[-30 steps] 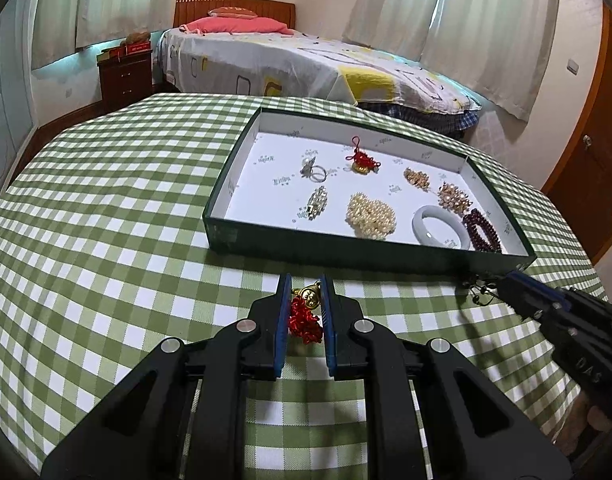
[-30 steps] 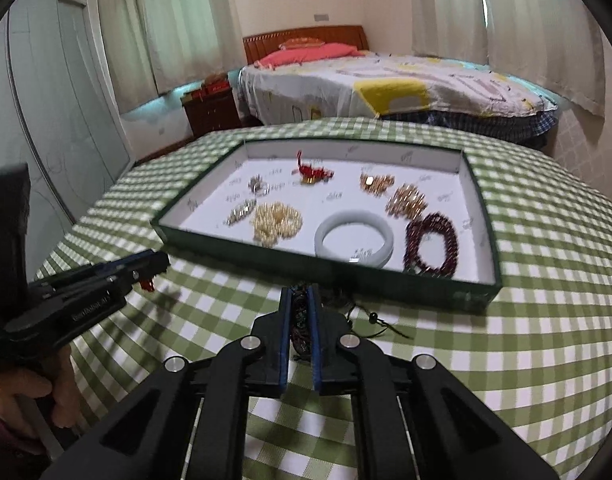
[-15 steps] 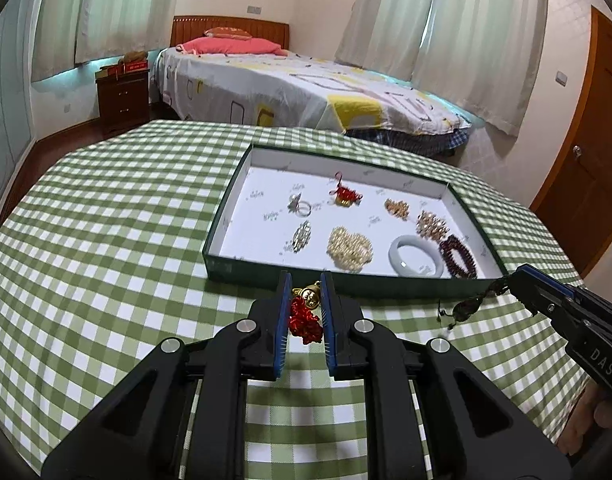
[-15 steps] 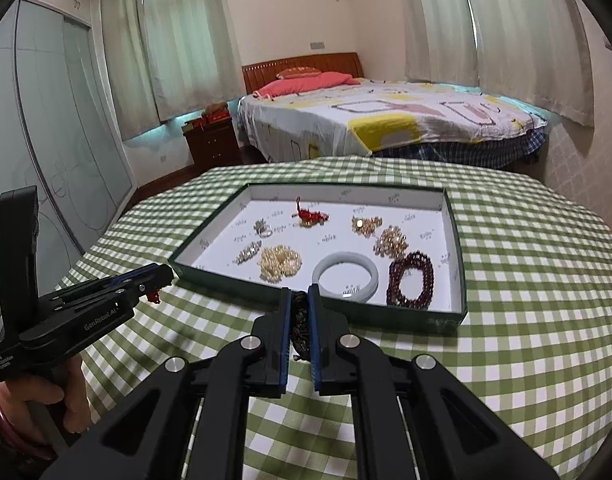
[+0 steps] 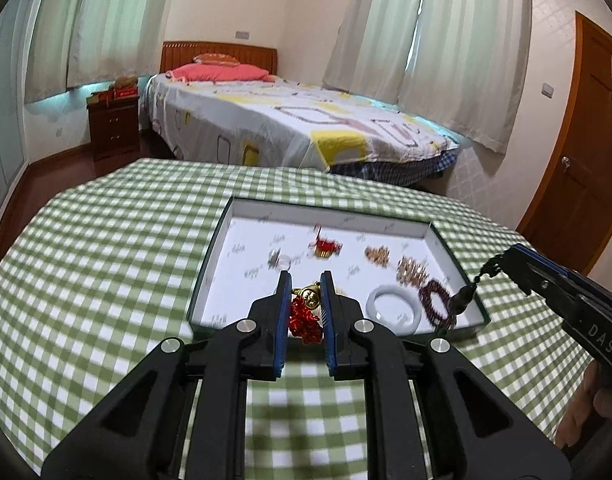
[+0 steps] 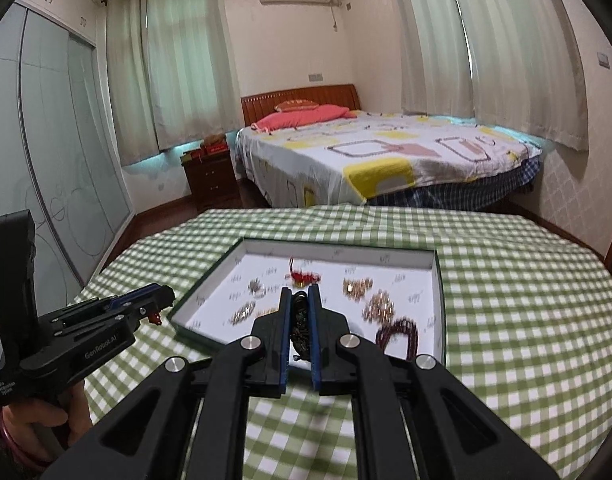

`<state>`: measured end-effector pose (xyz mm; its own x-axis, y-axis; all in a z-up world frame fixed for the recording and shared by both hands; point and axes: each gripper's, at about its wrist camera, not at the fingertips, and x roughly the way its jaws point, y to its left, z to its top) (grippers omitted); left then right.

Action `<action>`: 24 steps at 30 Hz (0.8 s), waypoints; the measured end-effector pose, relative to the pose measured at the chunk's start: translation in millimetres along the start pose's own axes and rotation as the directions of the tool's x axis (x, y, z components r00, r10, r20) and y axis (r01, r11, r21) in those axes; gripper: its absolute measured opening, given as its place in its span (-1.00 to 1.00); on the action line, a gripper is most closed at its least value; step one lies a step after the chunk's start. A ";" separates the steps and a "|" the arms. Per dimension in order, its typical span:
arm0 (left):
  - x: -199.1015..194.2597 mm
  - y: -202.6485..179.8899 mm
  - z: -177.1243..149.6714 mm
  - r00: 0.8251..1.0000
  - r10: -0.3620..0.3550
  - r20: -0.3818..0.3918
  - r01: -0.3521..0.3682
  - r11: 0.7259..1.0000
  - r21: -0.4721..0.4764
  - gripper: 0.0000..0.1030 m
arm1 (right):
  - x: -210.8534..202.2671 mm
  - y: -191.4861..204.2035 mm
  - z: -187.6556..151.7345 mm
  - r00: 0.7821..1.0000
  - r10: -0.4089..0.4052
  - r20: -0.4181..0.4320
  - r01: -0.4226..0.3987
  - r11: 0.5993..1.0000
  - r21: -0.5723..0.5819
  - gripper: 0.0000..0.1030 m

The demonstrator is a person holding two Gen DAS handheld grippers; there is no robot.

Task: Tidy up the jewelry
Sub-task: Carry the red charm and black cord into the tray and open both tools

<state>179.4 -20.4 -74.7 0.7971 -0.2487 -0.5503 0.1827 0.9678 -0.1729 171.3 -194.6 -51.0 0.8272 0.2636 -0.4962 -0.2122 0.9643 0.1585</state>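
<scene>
My left gripper [image 5: 306, 280] is shut on a red knotted charm with a gold bell [image 5: 304, 316], held above the checked cloth in front of the tray. My right gripper [image 6: 300, 294] is shut on a dark beaded string [image 6: 300, 326]; in the left wrist view its tail [image 5: 464, 296] dangles from the right gripper [image 5: 506, 259]. The dark green tray [image 5: 210, 264] with a white floor holds another red charm [image 5: 324, 245], a white bangle [image 5: 392, 304], a dark red bead bracelet [image 5: 438, 306], gold pieces [image 5: 412, 270] and a silver piece [image 5: 278, 258].
A green-checked cloth [image 5: 106, 280] covers the round table. Behind it stand a bed [image 6: 386, 160], a nightstand [image 6: 210, 176] and, in the left wrist view, a wooden door [image 5: 586, 160]. A hand [image 6: 54, 416] holds the left gripper [image 6: 162, 300] at the tray's left.
Both grippers have risen with their pieces, off the cloth. The tray now looks smaller and farther below, and more of the room shows above it.
</scene>
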 end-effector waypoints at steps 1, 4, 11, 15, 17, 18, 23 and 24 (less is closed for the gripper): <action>1.9 -2.2 4.9 1.000 -0.003 0.009 0.003 1.000 0.004 -0.71 | 2.3 -0.6 4.4 1.000 -0.001 0.009 0.001 1.000 -0.002 -0.83; 8.1 -7.3 16.2 1.000 -0.011 0.027 0.010 1.000 0.017 -0.71 | 8.5 -2.0 14.9 1.000 -0.004 0.030 0.004 1.000 -0.007 -0.83; 29.4 -14.5 40.6 0.998 -0.019 0.064 0.017 0.999 0.032 -0.71 | 26.6 -5.2 32.1 0.998 -0.018 0.068 0.018 1.000 -0.012 -0.83; 47.2 -18.3 48.1 0.997 -0.019 0.073 0.016 0.999 0.044 -0.71 | 40.4 -8.0 36.2 0.997 -0.027 0.079 0.028 1.000 -0.009 -0.83; 56.6 -20.2 48.7 0.997 -0.019 0.071 0.015 0.999 0.052 -0.71 | 50.0 -9.3 36.5 0.996 -0.036 0.077 0.037 0.999 -0.011 -0.83; 63.3 -21.5 48.5 0.998 -0.017 0.067 0.013 0.998 0.058 -0.71 | 56.3 -10.3 35.8 0.996 -0.039 0.074 0.040 0.999 -0.012 -0.83; 91.4 -25.5 42.5 0.999 -0.006 0.041 0.003 0.997 0.077 -0.71 | 82.1 -16.4 29.2 0.998 -0.051 0.040 0.051 0.999 -0.003 -0.83; 99.0 -24.9 40.8 1.000 -0.004 0.029 0.002 0.997 0.076 -0.71 | 86.4 -17.4 28.2 0.998 -0.053 0.033 0.053 0.999 -0.002 -0.83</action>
<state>277.2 -67.6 -91.6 0.8127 -0.2516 -0.5256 0.2272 0.9674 -0.1117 261.1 -189.4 -72.6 0.8541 0.2111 -0.4753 -0.1688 0.9770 0.1305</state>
